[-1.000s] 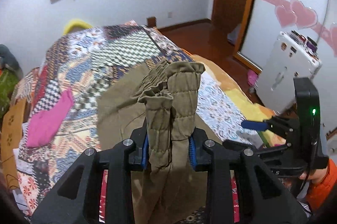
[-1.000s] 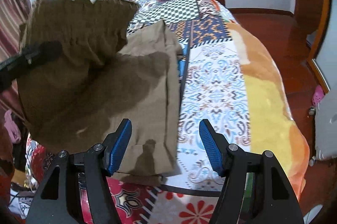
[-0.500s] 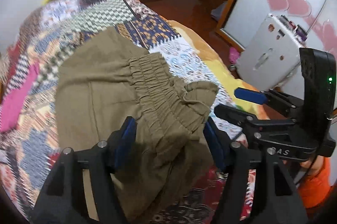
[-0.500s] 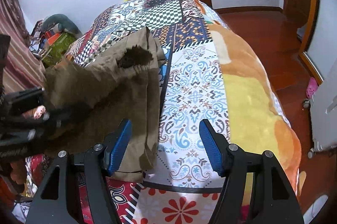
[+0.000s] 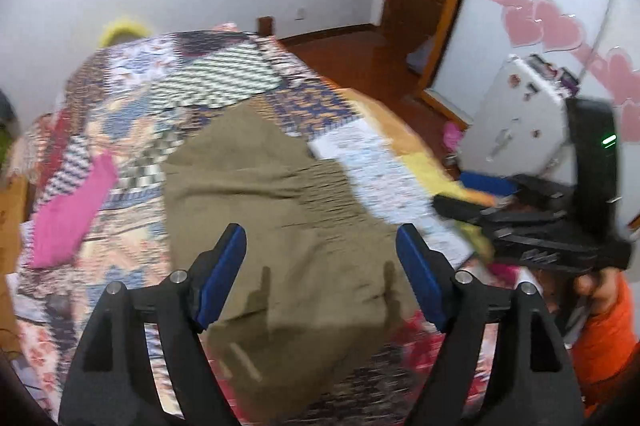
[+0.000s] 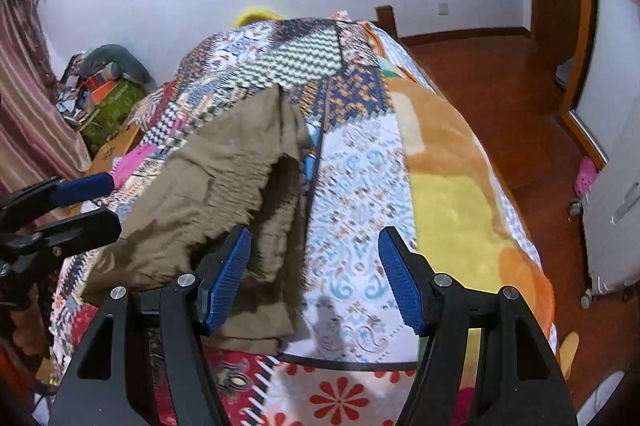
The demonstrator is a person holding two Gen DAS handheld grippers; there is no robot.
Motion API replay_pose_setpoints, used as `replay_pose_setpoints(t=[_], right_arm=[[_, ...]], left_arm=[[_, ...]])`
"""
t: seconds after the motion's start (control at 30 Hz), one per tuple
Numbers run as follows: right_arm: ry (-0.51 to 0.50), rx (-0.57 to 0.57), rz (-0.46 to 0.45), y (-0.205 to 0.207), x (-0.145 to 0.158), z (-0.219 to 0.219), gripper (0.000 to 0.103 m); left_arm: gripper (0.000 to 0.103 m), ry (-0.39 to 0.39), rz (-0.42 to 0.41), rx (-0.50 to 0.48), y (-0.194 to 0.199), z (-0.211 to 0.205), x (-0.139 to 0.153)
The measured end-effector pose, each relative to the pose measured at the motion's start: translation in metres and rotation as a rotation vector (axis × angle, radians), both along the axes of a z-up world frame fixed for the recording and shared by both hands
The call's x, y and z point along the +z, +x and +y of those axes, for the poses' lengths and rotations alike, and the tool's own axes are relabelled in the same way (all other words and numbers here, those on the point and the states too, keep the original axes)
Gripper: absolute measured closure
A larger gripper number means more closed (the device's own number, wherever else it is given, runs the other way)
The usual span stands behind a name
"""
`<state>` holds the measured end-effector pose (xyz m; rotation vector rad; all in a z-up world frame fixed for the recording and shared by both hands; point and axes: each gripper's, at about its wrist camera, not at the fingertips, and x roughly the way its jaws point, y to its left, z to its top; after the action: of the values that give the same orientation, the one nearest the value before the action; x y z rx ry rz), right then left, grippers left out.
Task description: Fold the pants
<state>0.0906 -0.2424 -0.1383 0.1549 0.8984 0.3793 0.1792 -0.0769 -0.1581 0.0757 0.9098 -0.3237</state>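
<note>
The olive-brown pants [image 5: 276, 226] lie folded on the patchwork bed cover, their gathered waistband on top; they also show in the right wrist view [image 6: 224, 185]. My left gripper [image 5: 320, 274] is open and empty, just above the near edge of the pants. My right gripper [image 6: 314, 278] is open and empty, over the bed beside the pants' right edge. The right gripper also shows at the right of the left wrist view [image 5: 472, 193], and the left gripper at the left of the right wrist view [image 6: 84, 201].
The bed [image 6: 440, 185] fills both views; its right edge drops to a wooden floor [image 6: 500, 89]. A pink cloth [image 5: 72, 214] lies left of the pants. A white suitcase [image 5: 516, 121] stands on the floor at right. Clutter [image 6: 100, 85] sits left of the bed.
My left gripper opened and let go of the waistband, and the pants dropped flat onto the bed. The left gripper then pulled back and up. The right gripper stayed open.
</note>
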Motion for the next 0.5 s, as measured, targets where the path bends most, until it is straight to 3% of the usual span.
replay_pose_setpoints(t=[0.27, 0.5], right_arm=[[0.011, 0.102, -0.021, 0.002, 0.004, 0.040, 0.040], [-0.019, 0.113, 0.112, 0.000, -0.049, 0.053, 0.040]], left_arm=[[0.026, 0.047, 0.120, 0.072, -0.002, 0.045, -0.046], [0.023, -0.015, 0.176, 0.078, -0.014, 0.052, -0.076]])
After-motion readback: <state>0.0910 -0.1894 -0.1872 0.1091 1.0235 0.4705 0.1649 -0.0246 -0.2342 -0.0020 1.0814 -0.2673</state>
